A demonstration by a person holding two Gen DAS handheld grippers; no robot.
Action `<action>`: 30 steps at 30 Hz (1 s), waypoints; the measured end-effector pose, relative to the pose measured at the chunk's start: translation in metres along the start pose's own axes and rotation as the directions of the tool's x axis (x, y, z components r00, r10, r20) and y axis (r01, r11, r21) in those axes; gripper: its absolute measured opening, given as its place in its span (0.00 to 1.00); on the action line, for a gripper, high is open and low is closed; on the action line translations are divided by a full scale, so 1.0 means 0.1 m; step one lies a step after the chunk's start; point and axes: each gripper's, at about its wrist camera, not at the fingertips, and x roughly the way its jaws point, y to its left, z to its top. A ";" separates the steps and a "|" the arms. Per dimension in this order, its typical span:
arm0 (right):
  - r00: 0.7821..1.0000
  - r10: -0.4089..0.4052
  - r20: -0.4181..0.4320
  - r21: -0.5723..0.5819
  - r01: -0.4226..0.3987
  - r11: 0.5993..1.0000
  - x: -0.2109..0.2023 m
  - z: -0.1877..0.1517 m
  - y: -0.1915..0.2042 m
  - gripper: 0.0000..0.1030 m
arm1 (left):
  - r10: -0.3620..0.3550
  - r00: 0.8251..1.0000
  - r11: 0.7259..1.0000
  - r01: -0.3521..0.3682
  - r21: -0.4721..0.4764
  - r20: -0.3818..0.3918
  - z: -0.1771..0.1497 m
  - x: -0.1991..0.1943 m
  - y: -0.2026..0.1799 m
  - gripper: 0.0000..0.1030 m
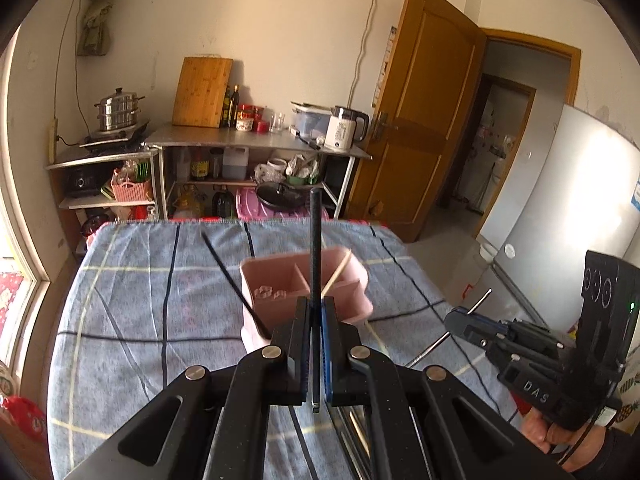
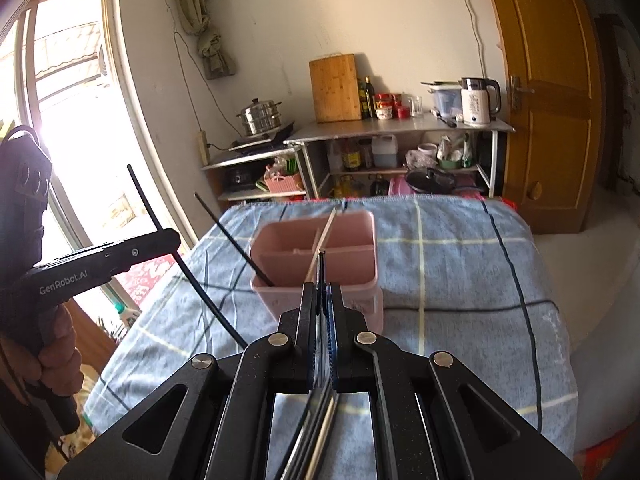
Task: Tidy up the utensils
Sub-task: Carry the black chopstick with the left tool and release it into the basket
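Observation:
A pink utensil holder [image 1: 276, 280] with compartments stands on the blue checked cloth; it also shows in the right wrist view [image 2: 344, 236]. A black chopstick [image 1: 232, 280] and a wooden chopstick [image 1: 338, 274] lean inside it. My left gripper [image 1: 316, 304] is shut on another black chopstick [image 1: 315, 240], held upright just before the holder. My right gripper [image 2: 322, 292] is shut on a thin metal utensil [image 2: 318, 412] whose tip reaches the holder's near rim. In the left wrist view the right gripper [image 1: 456, 316] sits to the right with the metal utensil [image 1: 480, 300] through it.
The cloth-covered table [image 2: 460, 280] drops off at its right and far edges. Behind stand metal kitchen shelves [image 1: 256, 140] with a kettle, cutting board and pots. A wooden door [image 1: 420, 120] and a fridge [image 1: 560, 208] are to the right.

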 end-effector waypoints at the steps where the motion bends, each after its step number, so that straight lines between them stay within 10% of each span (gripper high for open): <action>1: 1.000 0.003 0.012 -0.002 -0.003 1.000 0.02 0.06 0.02 0.05 | 0.004 1.000 1.000 -0.004 -0.003 0.012 0.08 0.00 0.01 0.04; 14: 0.989 0.043 0.143 -0.016 -0.042 0.999 0.30 0.73 0.22 0.05 | 0.065 0.994 0.998 -0.066 0.015 0.088 0.68 0.25 0.05 0.04; 30: 0.999 0.020 -0.026 -0.006 -0.020 1.000 0.90 0.33 0.17 0.05 | 0.104 0.994 0.994 -0.105 -0.039 -0.031 0.23 0.83 0.36 0.05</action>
